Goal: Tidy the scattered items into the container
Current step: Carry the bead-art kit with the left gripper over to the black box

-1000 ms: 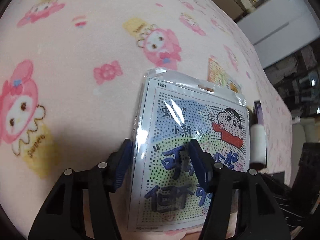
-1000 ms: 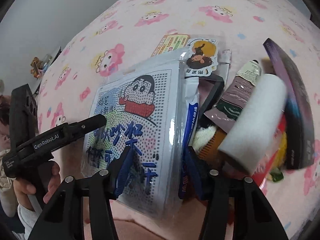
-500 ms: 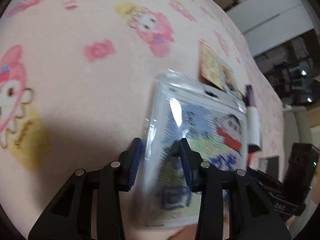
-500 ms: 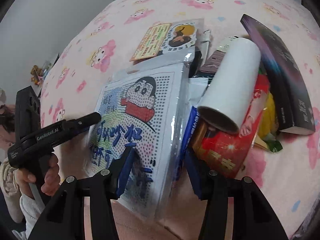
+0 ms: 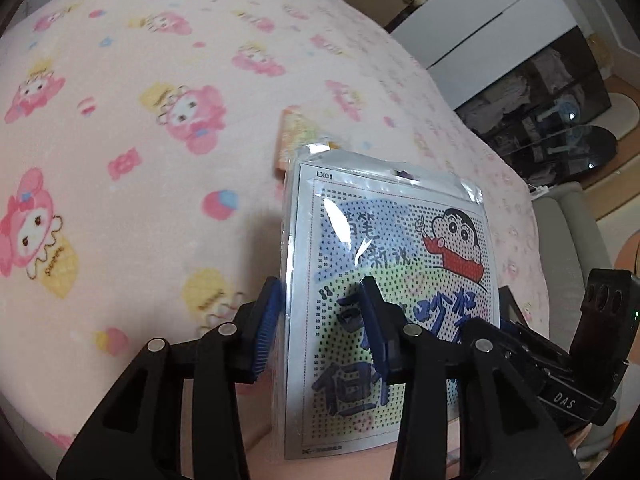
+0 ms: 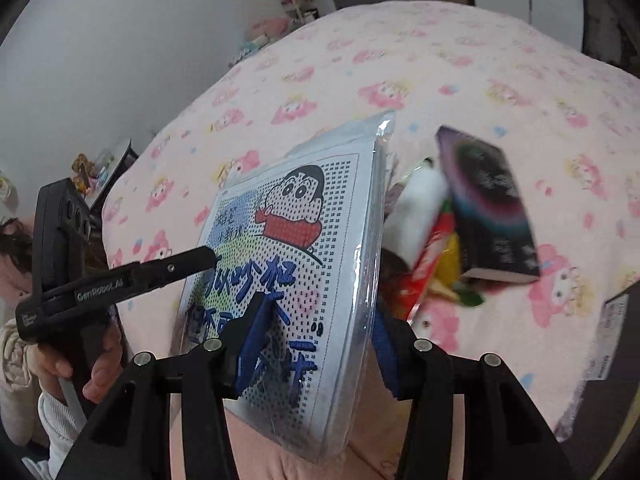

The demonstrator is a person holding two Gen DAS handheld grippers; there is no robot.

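While both claws, left claw (image 5: 320, 328) and right claw (image 6: 316, 344), clench the clear-bagged cartoon bead-art packet (image 5: 384, 280), right jaws closing, a black book (image 6: 488, 208) and white roll (image 6: 416, 212) wait on the pink blanket (image 6: 480, 80); no container shows.

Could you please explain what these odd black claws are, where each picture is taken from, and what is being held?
No robot here: a person carries a hand-held gripper in each hand, each with a fisheye camera looking along its two blue-padded fingers. One picture is from the left hand-held gripper, the other from the right hand-held gripper. Both are clamped on one cartoon bead-kit packet, raised above a pink cartoon blanket. On the blanket lie a dark book, a white roll and a red packet. No container is in view.
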